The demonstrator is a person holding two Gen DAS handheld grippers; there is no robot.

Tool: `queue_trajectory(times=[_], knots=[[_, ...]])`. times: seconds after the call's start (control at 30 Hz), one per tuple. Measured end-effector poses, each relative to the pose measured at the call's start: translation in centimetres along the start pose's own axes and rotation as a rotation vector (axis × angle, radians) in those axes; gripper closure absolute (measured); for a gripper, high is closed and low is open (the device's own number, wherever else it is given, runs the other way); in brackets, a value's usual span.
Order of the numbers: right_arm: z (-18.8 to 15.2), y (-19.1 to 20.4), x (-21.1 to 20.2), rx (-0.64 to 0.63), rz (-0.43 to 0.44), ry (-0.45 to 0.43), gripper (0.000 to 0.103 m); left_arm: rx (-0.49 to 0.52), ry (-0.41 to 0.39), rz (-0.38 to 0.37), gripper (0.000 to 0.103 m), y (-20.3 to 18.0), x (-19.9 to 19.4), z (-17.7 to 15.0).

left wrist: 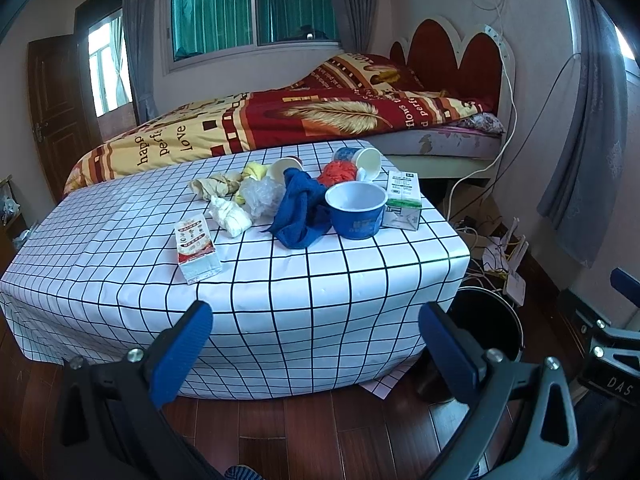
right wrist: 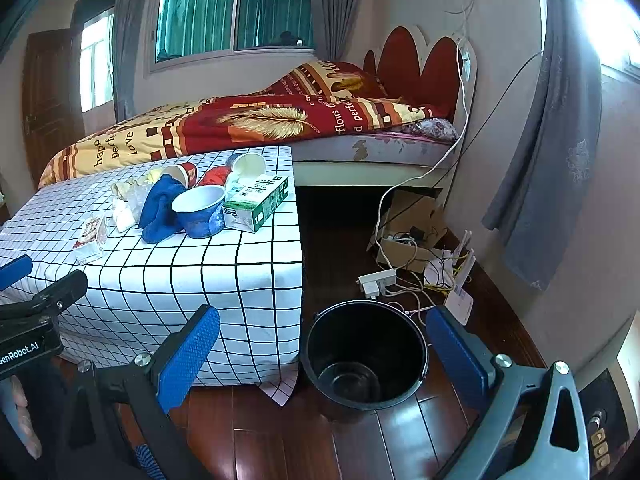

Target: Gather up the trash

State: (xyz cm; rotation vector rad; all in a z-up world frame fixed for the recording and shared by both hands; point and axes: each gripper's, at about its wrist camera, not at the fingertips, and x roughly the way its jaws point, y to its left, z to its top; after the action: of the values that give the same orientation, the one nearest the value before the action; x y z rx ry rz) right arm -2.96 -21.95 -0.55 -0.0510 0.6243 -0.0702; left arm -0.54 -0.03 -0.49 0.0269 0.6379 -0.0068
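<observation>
Trash lies on a low table with a checked cloth [left wrist: 120,276]: a blue paper bowl [left wrist: 357,210], a green-and-white carton [left wrist: 403,200], a small red-and-white carton [left wrist: 197,249], a blue cloth [left wrist: 300,212], crumpled paper and plastic [left wrist: 262,196], and tipped cups [left wrist: 370,162]. A black bucket [right wrist: 364,354] stands on the floor right of the table, with nothing visible inside. My left gripper [left wrist: 316,344] is open, in front of the table's near side. My right gripper [right wrist: 322,350] is open above the floor, with the bucket seen between its fingers. Both hold nothing.
A bed [left wrist: 280,120] with a red and yellow quilt lies behind the table. Cables, a power strip [right wrist: 376,280] and a router [right wrist: 460,292] clutter the floor beyond the bucket. Grey curtains [right wrist: 552,160] hang at the right. The floor is dark wood.
</observation>
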Motion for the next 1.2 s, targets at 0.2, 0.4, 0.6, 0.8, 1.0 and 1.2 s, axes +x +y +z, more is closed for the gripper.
queue_trajectory(times=[0.2, 0.4, 0.6, 0.8, 1.0, 1.2], knots=[[0.0, -0.02, 0.03, 0.0, 0.0, 0.001, 0.0, -0.003, 0.003, 0.0, 0.0, 0.2, -0.01, -0.05], [0.0, -0.06, 0.05, 0.0, 0.001, 0.001, 0.0, -0.002, 0.004, -0.002, 0.0, 0.18, 0.04, -0.01], [-0.05, -0.05, 0.07, -0.002, -0.001, 0.003, 0.0, -0.003, 0.004, 0.0, 0.0, 0.16, 0.04, -0.03], [-0.17, -0.11, 0.11, -0.003, -0.001, 0.002, 0.0, -0.002, 0.005, 0.0, 0.0, 0.17, 0.04, -0.04], [-0.27, -0.12, 0.18, -0.004, 0.001, 0.007, 0.0, -0.004, 0.004, 0.001, 0.0, 0.19, 0.02, -0.08], [-0.25, -0.04, 0.26, -0.008, -0.001, 0.008, 0.0, -0.005, 0.008, -0.001, 0.0, 0.21, 0.09, -0.11]])
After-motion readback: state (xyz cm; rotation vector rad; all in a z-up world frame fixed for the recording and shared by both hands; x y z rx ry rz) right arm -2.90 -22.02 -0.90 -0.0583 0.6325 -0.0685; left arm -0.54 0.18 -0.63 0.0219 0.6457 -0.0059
